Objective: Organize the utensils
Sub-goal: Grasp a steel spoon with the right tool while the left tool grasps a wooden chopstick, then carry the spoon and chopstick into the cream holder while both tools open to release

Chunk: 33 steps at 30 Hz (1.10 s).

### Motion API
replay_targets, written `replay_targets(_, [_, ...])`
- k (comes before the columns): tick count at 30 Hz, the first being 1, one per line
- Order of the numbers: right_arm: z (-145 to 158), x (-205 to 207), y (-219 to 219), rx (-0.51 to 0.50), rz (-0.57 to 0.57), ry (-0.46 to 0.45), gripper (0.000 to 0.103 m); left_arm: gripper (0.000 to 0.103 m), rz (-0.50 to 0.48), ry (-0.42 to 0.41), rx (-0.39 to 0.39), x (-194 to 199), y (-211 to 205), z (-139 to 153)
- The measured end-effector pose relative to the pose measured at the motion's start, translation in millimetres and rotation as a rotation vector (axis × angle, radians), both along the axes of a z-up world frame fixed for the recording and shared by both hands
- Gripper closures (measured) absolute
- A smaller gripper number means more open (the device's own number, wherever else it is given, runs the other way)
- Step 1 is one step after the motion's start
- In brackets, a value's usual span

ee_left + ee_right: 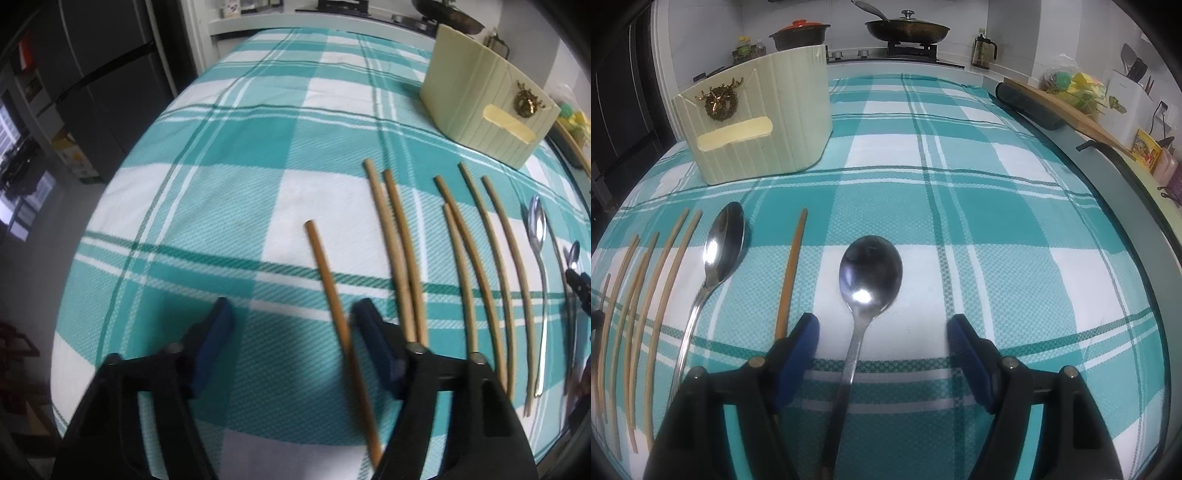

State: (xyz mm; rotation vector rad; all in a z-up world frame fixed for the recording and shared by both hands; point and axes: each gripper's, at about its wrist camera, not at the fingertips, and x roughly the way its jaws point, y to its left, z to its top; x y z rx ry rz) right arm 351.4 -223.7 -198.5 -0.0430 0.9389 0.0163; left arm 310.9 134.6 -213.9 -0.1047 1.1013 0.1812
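Note:
A dark brown chopstick (327,273) lies on the teal plaid cloth (229,155). It runs between the fingers of my left gripper (293,317), close to the right-hand pad; the jaws stand open and do not press it. Several paler chopsticks (402,251) lie in a row to its right, then a steel spoon (537,225). My right gripper (882,332) is open astride the handle of a second spoon (870,273), with neither pad touching it. Left of it lie another brown chopstick (792,269) and the first spoon (726,240). A cream utensil holder (757,118) stands behind.
A stove with a lidded pan (907,29) and a clay pot (799,35) sits past the table's far end. A dark roll (1027,105) and a wooden board (1071,107) line the right edge. A dark fridge (103,74) stands off the left side.

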Motion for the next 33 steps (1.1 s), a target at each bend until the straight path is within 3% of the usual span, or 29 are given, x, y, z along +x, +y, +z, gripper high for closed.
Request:
replay_targets(4, [-0.6,11.4,3.9,-0.001,-0.018,-0.012,0.029,0.072,-0.013,-0.008,-0.002,10.3,-7.0,2.7])
replay_targets(9, [0.4,20.9,6.1,-0.005,-0.06,-0.04,0.05,0.096,0.005,-0.046,-0.011,27.7,-10.5,1.7])
replay_targets(12, [1.5,27.6,11.3,-0.024,-0.052,-0.058,0.067,0.098,0.008,-0.068,-0.022,36.9,-10.4,1.1])
replay_targets(19, [13.1,22.3,0.4,0.056,-0.036,-0.095,0.067,0.099,0.029,-0.126,-0.125,29.3,11.3,21.4])
replay_targets(25, [52.0,0.0,2.1,0.089,0.041,-0.189,0.067,0.099,0.018,-0.249,-0.162,11.7,20.9,77.4])
replay_targets(33, [113.8,-32.5,15.6,0.103,0.131,-0.331,0.067,0.099,-0.067,-0.387,-0.198,-12.8,2.9,142.1])
